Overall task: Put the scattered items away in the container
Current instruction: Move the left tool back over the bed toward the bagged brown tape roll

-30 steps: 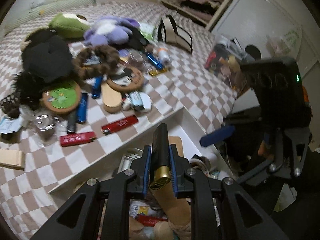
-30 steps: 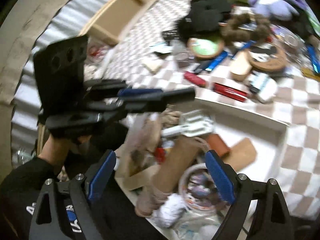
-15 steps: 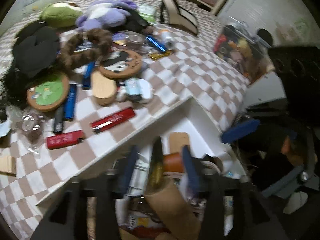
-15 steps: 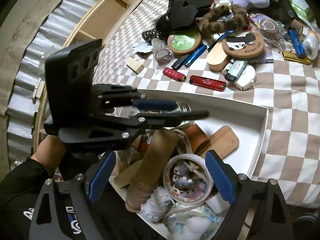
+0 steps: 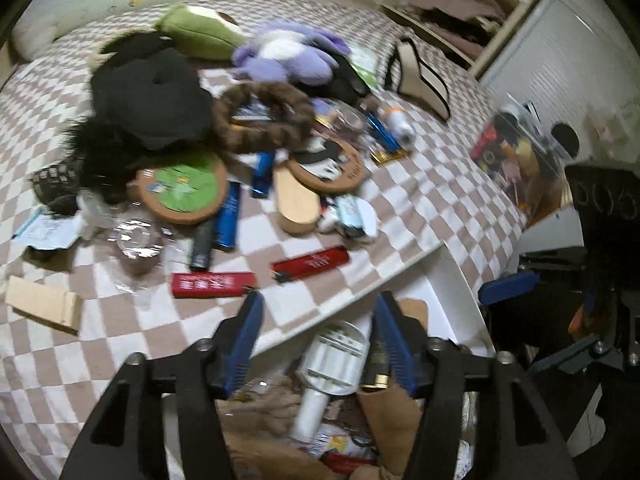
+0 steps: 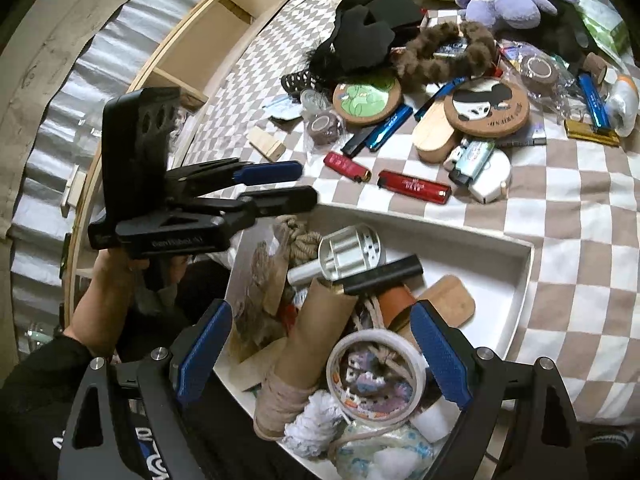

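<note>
Left gripper (image 5: 318,340) hangs over the near edge of the white container (image 6: 516,280), jaws apart and just been opening, nothing between the pads. The black tube with gold cap (image 6: 384,274) it carried a moment ago now lies in the container, resting across the cardboard tube (image 6: 308,332) and just beside the white metal part (image 6: 348,254); in the left wrist view the gold end shows by the right finger, not pinched. Right gripper (image 6: 320,358) is wide open and empty, above the container's near end over a roll of white tape (image 6: 376,368). The container also holds a wooden piece (image 6: 452,304), a brown cup (image 6: 396,300) and rope. It sits against the edge of the checkered bed (image 5: 420,200). Still scattered on the bed: two red lighters (image 5: 310,264) (image 5: 212,284) nearest the container, blue lighters (image 5: 228,220), green coaster (image 5: 184,188), panda coaster (image 5: 328,168), wooden oval block (image 5: 298,200), brown furry ring (image 5: 264,116), black hat (image 5: 148,96), purple plush (image 5: 284,60), green avocado plush (image 5: 200,32), small wooden block (image 5: 40,304). A hand (image 6: 116,276) in a black sleeve holds the left gripper's handle.
</note>
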`<state>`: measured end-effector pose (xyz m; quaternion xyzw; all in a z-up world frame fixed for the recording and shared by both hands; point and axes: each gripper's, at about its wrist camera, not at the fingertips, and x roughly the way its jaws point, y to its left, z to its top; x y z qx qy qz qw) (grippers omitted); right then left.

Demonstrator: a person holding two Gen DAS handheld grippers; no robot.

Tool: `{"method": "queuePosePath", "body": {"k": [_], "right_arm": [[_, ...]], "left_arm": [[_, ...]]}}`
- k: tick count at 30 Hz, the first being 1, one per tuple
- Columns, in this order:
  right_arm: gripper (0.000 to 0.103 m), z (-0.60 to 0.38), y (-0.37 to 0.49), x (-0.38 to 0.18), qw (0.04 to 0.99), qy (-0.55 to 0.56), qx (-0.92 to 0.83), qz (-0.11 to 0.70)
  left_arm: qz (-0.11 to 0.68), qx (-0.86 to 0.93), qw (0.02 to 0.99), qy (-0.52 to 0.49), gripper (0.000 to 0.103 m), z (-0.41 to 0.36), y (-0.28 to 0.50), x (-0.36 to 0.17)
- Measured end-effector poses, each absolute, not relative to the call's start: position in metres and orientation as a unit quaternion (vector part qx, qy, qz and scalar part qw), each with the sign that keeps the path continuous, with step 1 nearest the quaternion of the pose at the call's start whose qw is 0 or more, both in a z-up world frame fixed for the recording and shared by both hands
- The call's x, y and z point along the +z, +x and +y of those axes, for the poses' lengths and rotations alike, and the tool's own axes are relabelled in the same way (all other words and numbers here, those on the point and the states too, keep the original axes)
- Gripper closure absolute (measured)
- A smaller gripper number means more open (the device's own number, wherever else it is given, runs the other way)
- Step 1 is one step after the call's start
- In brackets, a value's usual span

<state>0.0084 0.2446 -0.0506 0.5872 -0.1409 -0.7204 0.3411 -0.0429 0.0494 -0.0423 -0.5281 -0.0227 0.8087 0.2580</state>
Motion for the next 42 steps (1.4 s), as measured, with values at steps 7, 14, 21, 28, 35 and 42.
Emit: {"method": "queuePosePath", "body": {"k": [7,14,21,28,35,42], "right_arm": [[0.012,0.255,-0.017,-0.048,0.306,0.576,-0.739,-0.169],[0.012,0.266,-0.046,-0.056,0.262,0.578,-0.747,-0.199],[0.012,0.275,-0.066,-0.071,0.231,0.584,-0.746,-0.220],[0.012,0.289,-0.078,-0.081,0.201,0.588,-0.750,-0.228],[0.012,0.315,-0.093,-0.089,0.159,0.585,-0.752,-0.259],[0.012,0.330,-0.107,-0.096,0.131,0.585,-0.750,-0.281]], "left_arm": [[-0.081,0.823,0.209,-0.522,0.035,0.008,-0.059,-0.033],[-0.103,0.824,0.169,-0.530,0.035,-0.019,-0.071,-0.038],[-0.106,0.822,0.125,-0.546,0.035,-0.043,-0.084,-0.052],[-0.099,0.818,0.102,-0.557,0.035,-0.048,-0.102,-0.073],[-0.082,0.819,0.090,-0.561,0.030,-0.030,-0.120,-0.092],[-0.095,0.809,0.076,-0.575,0.025,-0.023,-0.132,-0.115]]}}
